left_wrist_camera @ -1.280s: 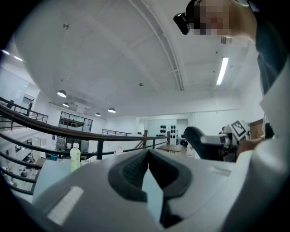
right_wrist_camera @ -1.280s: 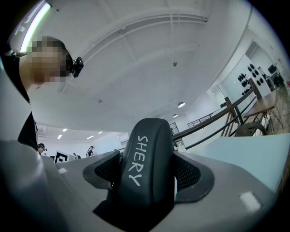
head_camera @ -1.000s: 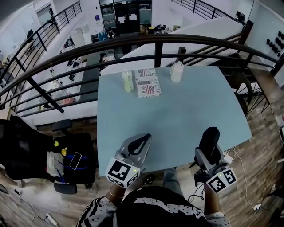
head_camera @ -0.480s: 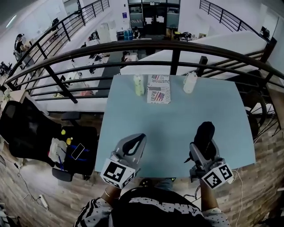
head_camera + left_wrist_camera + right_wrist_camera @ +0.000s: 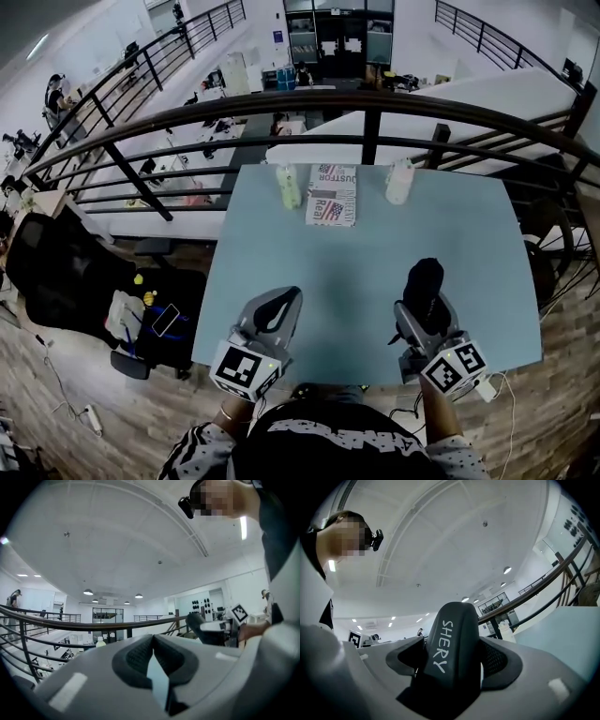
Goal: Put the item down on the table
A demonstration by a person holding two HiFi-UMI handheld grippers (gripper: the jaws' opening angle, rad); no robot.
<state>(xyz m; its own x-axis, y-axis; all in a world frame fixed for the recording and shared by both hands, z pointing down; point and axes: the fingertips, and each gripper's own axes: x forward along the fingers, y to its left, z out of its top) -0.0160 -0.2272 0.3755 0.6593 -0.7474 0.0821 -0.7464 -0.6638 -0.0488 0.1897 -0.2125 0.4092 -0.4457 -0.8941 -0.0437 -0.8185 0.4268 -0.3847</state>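
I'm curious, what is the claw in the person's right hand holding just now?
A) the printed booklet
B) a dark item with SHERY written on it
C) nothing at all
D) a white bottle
B: in the right gripper view the right claw is closed on a dark item lettered SHERY in white, with the jaws pressing it from both sides.

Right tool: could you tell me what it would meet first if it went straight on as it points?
Likely the white bottle at the table's far edge: the right tool, shut on the black item, aims that way. It looks tilted upward, so it may pass above it.
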